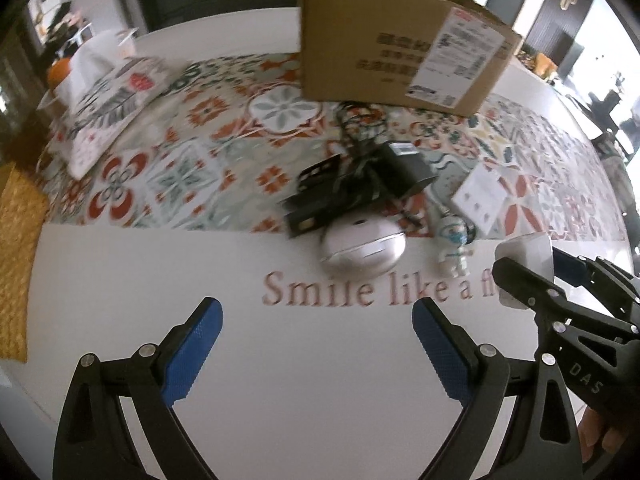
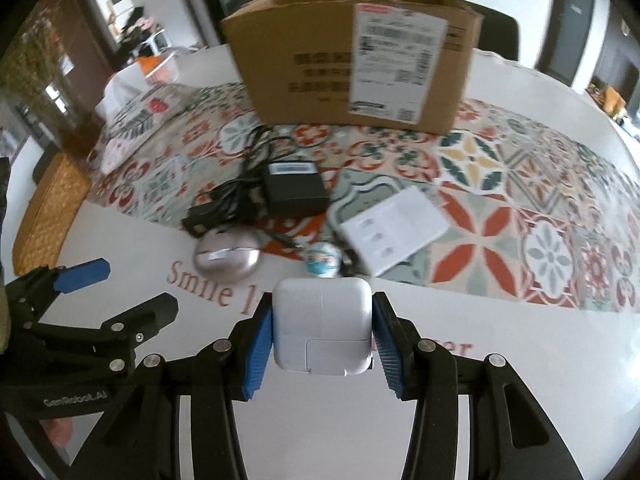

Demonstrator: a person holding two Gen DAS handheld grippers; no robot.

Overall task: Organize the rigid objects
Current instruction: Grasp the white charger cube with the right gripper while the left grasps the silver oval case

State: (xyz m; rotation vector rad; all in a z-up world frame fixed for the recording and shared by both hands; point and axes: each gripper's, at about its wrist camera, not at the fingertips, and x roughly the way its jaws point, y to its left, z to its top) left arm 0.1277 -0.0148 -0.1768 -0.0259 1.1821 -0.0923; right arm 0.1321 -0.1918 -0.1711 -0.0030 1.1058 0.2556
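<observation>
My right gripper (image 2: 322, 330) is shut on a white square power adapter (image 2: 322, 330), held above the white tablecloth; it also shows in the left wrist view (image 1: 528, 256). My left gripper (image 1: 316, 320) is open and empty over the tablecloth, to the left of the right one (image 2: 92, 288). Ahead lie a silver oval case (image 1: 362, 246), a small astronaut figurine (image 1: 454, 246), a black power brick with tangled cable (image 1: 400, 168) and a small black box (image 1: 308, 208). An open cardboard box (image 2: 356, 60) stands behind them.
A white card (image 2: 394, 232) lies on the patterned runner (image 2: 520, 184) at right. A patterned tissue box (image 1: 116, 100) stands at the far left. A woven yellow mat (image 1: 16, 248) is at the left table edge.
</observation>
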